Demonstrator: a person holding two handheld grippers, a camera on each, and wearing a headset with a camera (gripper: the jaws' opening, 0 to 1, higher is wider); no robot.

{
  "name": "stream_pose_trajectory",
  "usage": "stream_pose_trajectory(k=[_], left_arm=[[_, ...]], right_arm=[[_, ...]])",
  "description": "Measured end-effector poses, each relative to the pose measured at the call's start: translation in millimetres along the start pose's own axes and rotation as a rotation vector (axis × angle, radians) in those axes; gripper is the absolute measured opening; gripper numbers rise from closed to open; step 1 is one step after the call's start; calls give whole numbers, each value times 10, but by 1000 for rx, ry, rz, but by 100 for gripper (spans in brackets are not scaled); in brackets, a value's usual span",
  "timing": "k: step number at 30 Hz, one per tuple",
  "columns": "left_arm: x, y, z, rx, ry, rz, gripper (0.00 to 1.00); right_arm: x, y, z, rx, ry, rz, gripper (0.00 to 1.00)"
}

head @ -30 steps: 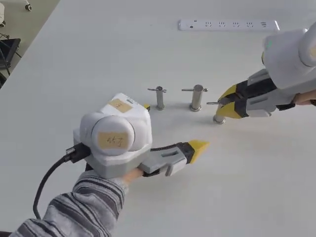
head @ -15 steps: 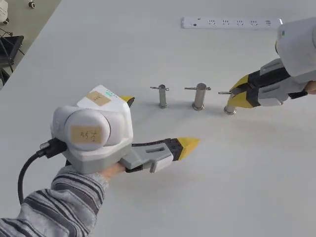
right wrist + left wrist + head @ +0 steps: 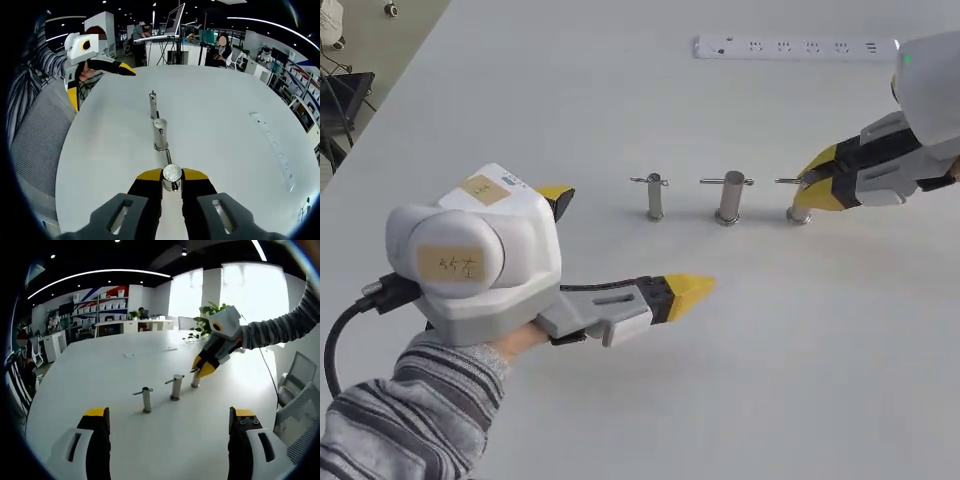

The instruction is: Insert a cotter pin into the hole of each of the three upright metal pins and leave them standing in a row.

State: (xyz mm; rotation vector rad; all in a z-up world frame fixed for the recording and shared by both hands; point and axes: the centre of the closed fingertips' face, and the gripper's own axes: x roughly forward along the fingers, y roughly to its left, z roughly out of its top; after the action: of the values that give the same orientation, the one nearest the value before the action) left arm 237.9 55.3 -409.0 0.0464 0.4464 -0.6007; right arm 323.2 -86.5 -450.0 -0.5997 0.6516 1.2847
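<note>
On the white table (image 3: pixel 620 400), the third pin (image 3: pixel 800 214) now stands level with the middle pin (image 3: pixel 727 200) and the left pin (image 3: pixel 655 198), evenly spaced; a second ago it sat nearer the middle one and out of line. The right gripper (image 3: pixel 817 186) is clamped on it, with the cotter pin (image 3: pixel 787 181) poking out towards the row. The left gripper (image 3: pixel 623 243), jaws wide apart and holding nothing, has drawn back from the left pin. The head view hides the third pin's shaft behind the yellow tips, while the right gripper view shows its round top (image 3: pixel 172 175) squeezed between them. The left gripper view takes in the whole row side-on.
</note>
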Motion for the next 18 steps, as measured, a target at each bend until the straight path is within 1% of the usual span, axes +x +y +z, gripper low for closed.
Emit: stream_pose_trajectory(k=[4,9,13,16,18], left_arm=[[3,1,-18,-2,12,-2,99],[6,-20,-16,-4,11,-9,98],[11,-23,-26,-3,16,-11,98],[15,-22,-30,-6,18,-12,98],[21,-17,-40,-9,23,-11,97]], right_arm=[[10,-12,-19,-6,7,7,8],[29,-18,-51,-10,13,16,8],[26,-26,-40,1,6,18,8],[21,-24,-58,2,4,30,8],[19,-38,-68,28,-8,39,8]])
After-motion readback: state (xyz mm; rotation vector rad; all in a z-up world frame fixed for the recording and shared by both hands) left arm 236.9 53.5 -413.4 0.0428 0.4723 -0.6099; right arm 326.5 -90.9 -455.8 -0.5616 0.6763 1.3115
